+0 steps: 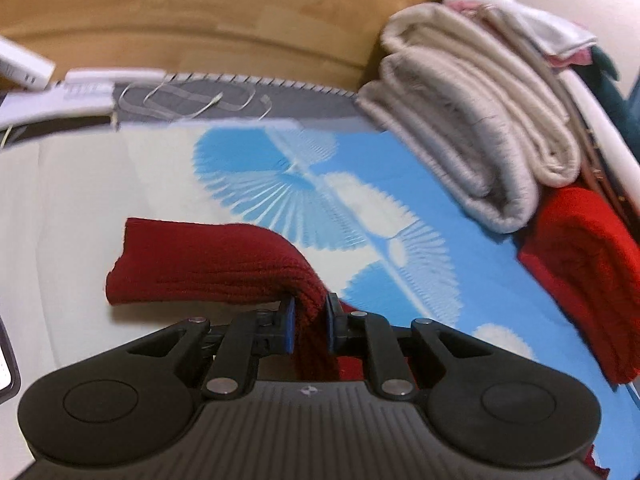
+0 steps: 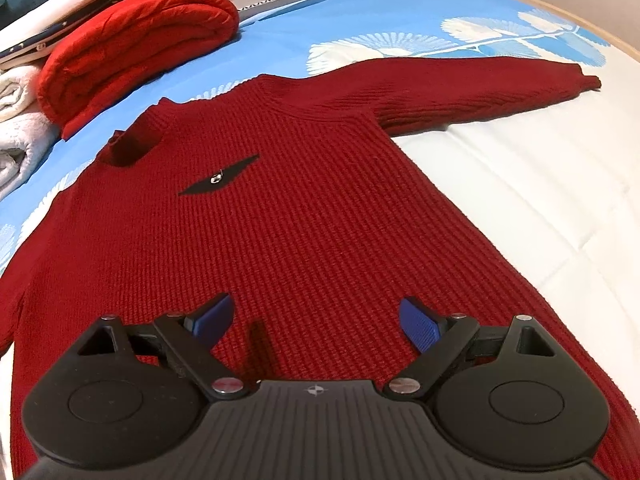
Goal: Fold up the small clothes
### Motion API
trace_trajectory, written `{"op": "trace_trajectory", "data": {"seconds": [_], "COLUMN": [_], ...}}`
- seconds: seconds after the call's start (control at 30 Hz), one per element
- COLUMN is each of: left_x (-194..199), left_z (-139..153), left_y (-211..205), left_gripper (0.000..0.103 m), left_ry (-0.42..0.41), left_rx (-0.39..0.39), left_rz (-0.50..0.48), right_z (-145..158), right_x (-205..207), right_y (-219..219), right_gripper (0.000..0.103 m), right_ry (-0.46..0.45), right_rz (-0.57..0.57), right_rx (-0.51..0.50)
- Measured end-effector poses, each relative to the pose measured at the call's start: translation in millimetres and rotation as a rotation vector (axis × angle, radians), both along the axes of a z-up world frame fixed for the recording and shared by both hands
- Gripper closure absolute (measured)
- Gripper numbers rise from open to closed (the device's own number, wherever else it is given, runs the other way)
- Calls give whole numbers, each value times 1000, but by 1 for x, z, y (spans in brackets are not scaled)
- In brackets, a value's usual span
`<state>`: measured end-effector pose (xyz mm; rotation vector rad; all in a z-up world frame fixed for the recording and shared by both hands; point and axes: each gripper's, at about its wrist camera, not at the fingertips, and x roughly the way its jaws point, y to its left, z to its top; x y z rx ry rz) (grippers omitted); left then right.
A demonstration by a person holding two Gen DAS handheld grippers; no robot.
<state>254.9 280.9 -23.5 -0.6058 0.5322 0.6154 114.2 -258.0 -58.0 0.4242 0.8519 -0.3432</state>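
Note:
A dark red knit sweater (image 2: 304,208) lies flat, front up, on the blue and white bed cover (image 2: 360,12); a small black badge marks its chest. One sleeve (image 2: 480,88) stretches out to the right. In the left wrist view my left gripper (image 1: 311,320) is shut on a fold of that sweater's sleeve (image 1: 208,264), and the cuff end hangs out to the left above the cover. My right gripper (image 2: 316,320) stands open just over the lower body of the sweater, with nothing between its blue pads.
A folded cream blanket (image 1: 472,120) and a folded bright red cloth (image 2: 136,36) are stacked at the bed's side. A thin cable (image 1: 192,100) and white devices (image 1: 24,64) lie at the far edge, before a wooden board (image 1: 200,8).

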Motion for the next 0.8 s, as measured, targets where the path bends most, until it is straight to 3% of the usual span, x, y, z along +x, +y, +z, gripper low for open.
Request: {"op": "trace_trajectory", "data": {"seconds": [0.2,0.6,0.8], "left_x": [0,1,27], "left_z": [26,53,79], "left_y": [-34,-100,-193], "left_gripper": [88,89,89], "left_ry": [-70,-94,-132], "left_rx": [75,203,271], "left_rz": [-91,-193,-337], "right_z": [4,21,37], "right_x": [-5,-19,-28], "right_y": [-8,-29,-44], "right_gripper": [12,12,12], "right_ry": [-13,-64,-116], "right_rz": [-16,-20,-34], "right_rx": [4,60,116]}}
